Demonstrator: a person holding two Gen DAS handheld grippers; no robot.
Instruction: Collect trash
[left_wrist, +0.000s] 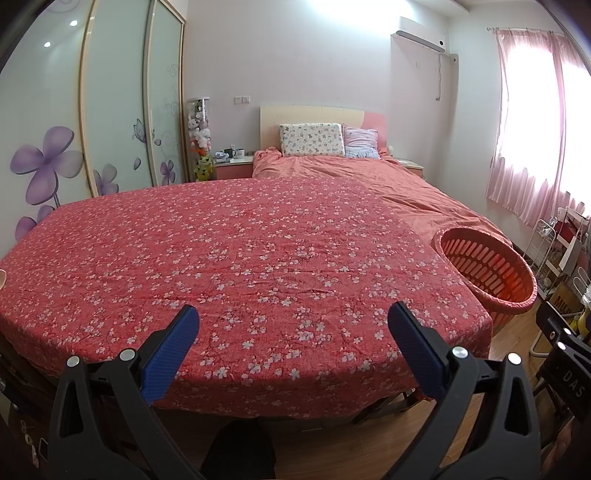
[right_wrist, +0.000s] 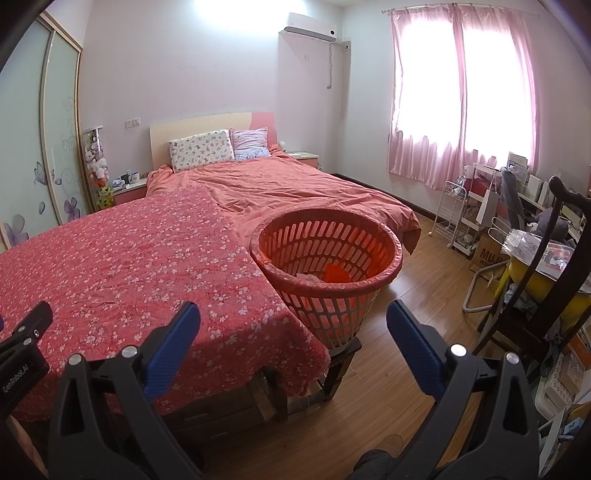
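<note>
- The left gripper (left_wrist: 293, 325) has its jaws wide apart and holds nothing; its blue pads (left_wrist: 168, 360) hang over the near edge of the surface (left_wrist: 229, 251)
- The right gripper (right_wrist: 293, 325) is also spread wide and empty; it hangs above the near right corner of the surface and the wooden floor (right_wrist: 399, 387), and points toward the basket (right_wrist: 325, 273)
- In the right wrist view a part of the left gripper shows at the left edge, low over the cloth (right_wrist: 110, 266)
- The surface is covered by a red cloth with small white flowers, and no loose thing is seen lying on it
- The basket is orange with slotted walls and stands upright just beside the right corner of the surface, on a small dark stool (right_wrist: 343, 354); its rim touches or nearly touches the cloth
- Inside the basket lies the trash (right_wrist: 325, 275): one orange piece and some pale crumpled pieces at the bottom; what they are I cannot tell
- Behind the surface is a bed (left_wrist: 388, 177) with a salmon cover and two pillows (left_wrist: 312, 140) at the headboard
- On the left stands a wardrobe (left_wrist: 110, 110) with purple flowers on the doors; on the right, pink curtains (right_wrist: 461, 92) hang over a bright window
- At the far right a white rack (right_wrist: 458, 210) and a dark chair (right_wrist: 535, 295) with clutter stand on the floor
</note>
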